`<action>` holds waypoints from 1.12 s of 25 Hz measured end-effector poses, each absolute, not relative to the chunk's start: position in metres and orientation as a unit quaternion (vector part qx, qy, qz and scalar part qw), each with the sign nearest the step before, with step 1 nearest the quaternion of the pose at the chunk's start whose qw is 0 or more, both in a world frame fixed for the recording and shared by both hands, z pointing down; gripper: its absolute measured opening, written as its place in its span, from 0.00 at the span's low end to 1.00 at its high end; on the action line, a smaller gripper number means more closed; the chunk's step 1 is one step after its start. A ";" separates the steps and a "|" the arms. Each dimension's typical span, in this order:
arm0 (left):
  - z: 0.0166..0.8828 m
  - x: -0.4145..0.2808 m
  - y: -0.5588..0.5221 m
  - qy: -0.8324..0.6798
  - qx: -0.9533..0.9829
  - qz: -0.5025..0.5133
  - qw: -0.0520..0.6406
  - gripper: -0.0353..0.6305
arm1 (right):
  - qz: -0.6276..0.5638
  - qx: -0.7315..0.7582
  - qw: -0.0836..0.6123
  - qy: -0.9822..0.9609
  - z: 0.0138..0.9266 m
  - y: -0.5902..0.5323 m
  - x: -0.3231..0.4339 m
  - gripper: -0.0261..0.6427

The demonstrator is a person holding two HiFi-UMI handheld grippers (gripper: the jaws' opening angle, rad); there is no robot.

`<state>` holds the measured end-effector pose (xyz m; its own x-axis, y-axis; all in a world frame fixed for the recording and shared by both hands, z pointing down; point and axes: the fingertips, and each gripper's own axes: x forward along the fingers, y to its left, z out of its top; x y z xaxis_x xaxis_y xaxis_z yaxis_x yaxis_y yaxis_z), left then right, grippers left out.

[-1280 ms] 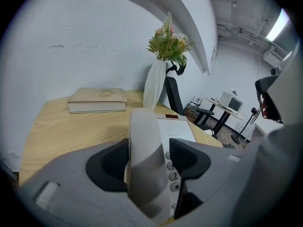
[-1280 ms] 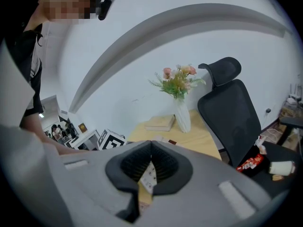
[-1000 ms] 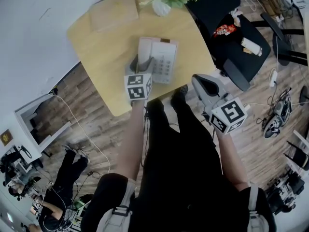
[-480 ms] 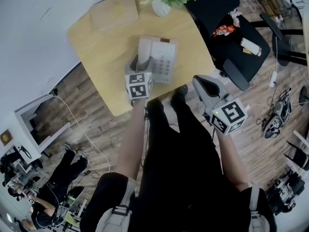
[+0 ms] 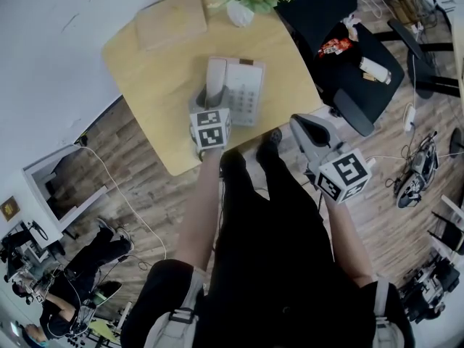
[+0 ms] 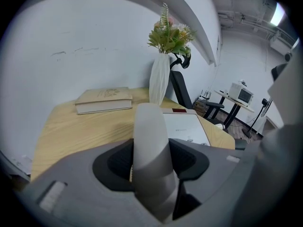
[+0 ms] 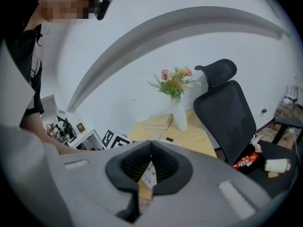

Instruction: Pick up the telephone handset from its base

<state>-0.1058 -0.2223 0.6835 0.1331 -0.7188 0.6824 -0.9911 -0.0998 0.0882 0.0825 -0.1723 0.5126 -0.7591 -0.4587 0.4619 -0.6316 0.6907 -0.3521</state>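
The white telephone handset (image 5: pixel 215 80) lies in the left cradle of the telephone base (image 5: pixel 246 93) on the round wooden table (image 5: pixel 145 71). My left gripper (image 5: pixel 210 96) reaches over the table's near edge and straddles the handset's near end. In the left gripper view the handset (image 6: pixel 149 145) fills the space between the dark pads (image 6: pixel 116 162), and a thin gap still shows on the left side while the jaws are closing. My right gripper (image 5: pixel 299 122) hangs off the table's right side above the floor, shut with nothing in it, as the right gripper view (image 7: pixel 151 144) shows.
A book (image 5: pixel 170 17) and a white vase of flowers (image 5: pixel 241 6) stand at the table's far side. A black office chair (image 5: pixel 348 49) with small items on its seat is to the right. Wood floor lies below.
The left gripper's marker cube has tipped slightly toward the table. The handset still rests on the base, and the right gripper has stayed where it was.
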 end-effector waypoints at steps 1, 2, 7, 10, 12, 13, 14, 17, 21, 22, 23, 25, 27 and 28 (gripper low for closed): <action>0.683 -0.106 -0.222 -0.611 0.699 0.246 0.278 0.39 | 0.252 0.303 0.171 -0.903 0.512 -0.172 0.083 0.04; 0.683 -0.105 -0.222 -0.610 0.699 0.247 0.279 0.39 | 0.252 0.303 0.171 -0.903 0.512 -0.172 0.084 0.04; 0.683 -0.106 -0.224 -0.603 0.699 0.252 0.289 0.39 | 0.249 0.307 0.170 -0.903 0.509 -0.171 0.084 0.04; 0.683 -0.106 -0.223 -0.600 0.699 0.257 0.293 0.39 | 0.246 0.313 0.169 -0.902 0.505 -0.168 0.087 0.04; 0.681 -0.106 -0.223 -0.599 0.698 0.260 0.295 0.39 | 0.245 0.317 0.168 -0.901 0.502 -0.167 0.090 0.04; 0.680 -0.106 -0.222 -0.598 0.698 0.262 0.295 0.39 | 0.244 0.319 0.168 -0.900 0.500 -0.166 0.092 0.04; 0.678 -0.105 -0.222 -0.596 0.698 0.264 0.295 0.38 | 0.243 0.322 0.167 -0.900 0.498 -0.166 0.093 0.04; 0.672 -0.106 -0.220 -0.589 0.702 0.268 0.297 0.38 | 0.238 0.330 0.161 -0.899 0.491 -0.165 0.093 0.04; 0.663 -0.107 -0.217 -0.580 0.711 0.269 0.294 0.38 | 0.232 0.339 0.153 -0.899 0.482 -0.162 0.089 0.04; 0.661 -0.107 -0.216 -0.577 0.713 0.268 0.293 0.38 | 0.231 0.341 0.151 -0.898 0.480 -0.161 0.088 0.04; 0.659 -0.106 -0.215 -0.575 0.716 0.267 0.293 0.38 | 0.230 0.344 0.150 -0.898 0.478 -0.160 0.087 0.04; 0.654 -0.106 -0.213 -0.569 0.722 0.264 0.291 0.38 | 0.227 0.349 0.146 -0.897 0.474 -0.158 0.085 0.04; 0.648 -0.105 -0.212 -0.563 0.730 0.260 0.288 0.38 | 0.224 0.355 0.141 -0.897 0.470 -0.156 0.082 0.04; 0.644 -0.105 -0.212 -0.559 0.734 0.258 0.286 0.38 | 0.222 0.359 0.139 -0.896 0.469 -0.155 0.081 0.04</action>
<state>-0.1050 -0.2119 0.6440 0.2406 -0.6730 0.6994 -0.9689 -0.2099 0.1313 0.0807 -0.1548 0.4689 -0.7043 -0.5810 0.4079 -0.7042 0.6445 -0.2980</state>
